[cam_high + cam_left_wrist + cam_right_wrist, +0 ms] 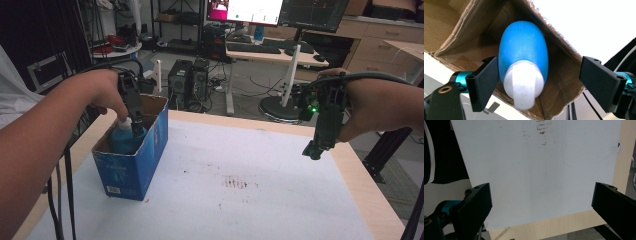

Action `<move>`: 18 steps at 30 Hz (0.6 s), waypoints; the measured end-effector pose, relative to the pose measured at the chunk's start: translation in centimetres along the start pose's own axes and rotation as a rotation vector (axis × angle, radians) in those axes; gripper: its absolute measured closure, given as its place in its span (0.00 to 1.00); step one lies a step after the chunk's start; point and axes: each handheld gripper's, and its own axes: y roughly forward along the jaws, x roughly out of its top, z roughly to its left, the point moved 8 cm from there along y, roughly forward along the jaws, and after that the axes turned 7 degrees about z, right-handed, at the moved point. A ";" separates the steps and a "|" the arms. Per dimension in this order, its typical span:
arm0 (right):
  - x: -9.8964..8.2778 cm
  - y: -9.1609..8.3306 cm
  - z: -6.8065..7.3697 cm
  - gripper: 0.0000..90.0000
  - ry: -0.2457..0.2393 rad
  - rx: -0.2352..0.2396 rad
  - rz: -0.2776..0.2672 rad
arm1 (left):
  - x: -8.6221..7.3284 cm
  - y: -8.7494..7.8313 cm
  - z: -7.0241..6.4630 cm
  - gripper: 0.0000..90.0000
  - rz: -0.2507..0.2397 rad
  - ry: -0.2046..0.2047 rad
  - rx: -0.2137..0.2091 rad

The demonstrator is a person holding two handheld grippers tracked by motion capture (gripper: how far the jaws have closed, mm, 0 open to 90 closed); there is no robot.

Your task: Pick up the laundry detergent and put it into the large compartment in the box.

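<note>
left tool (539,82): mine, jaws apart and straddling the bottle's white cap; one jaw seems to brush the blue side, the other stands clear, so no grip.
bottle (524,50): blue body, white cap (524,85), standing in the box, long axis running away from my tool, down into the box.
box (152,145): blue cardboard, top open, on the left part of the desk (280,200).
key relation: bottle straight below the left tool; my guess is the next move is straight up.
right tool (314,150): jaws wide, nothing held, over the desk's right edge, well apart from the box.
views: left gripper view gives the jaw gaps; high view gives the box's place.
</note>
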 end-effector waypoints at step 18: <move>-0.4 0.1 0.0 0.02 0.008 -0.002 0.001 | 1.0 -3.4 -3.0 0.05 0.037 0.106 0.077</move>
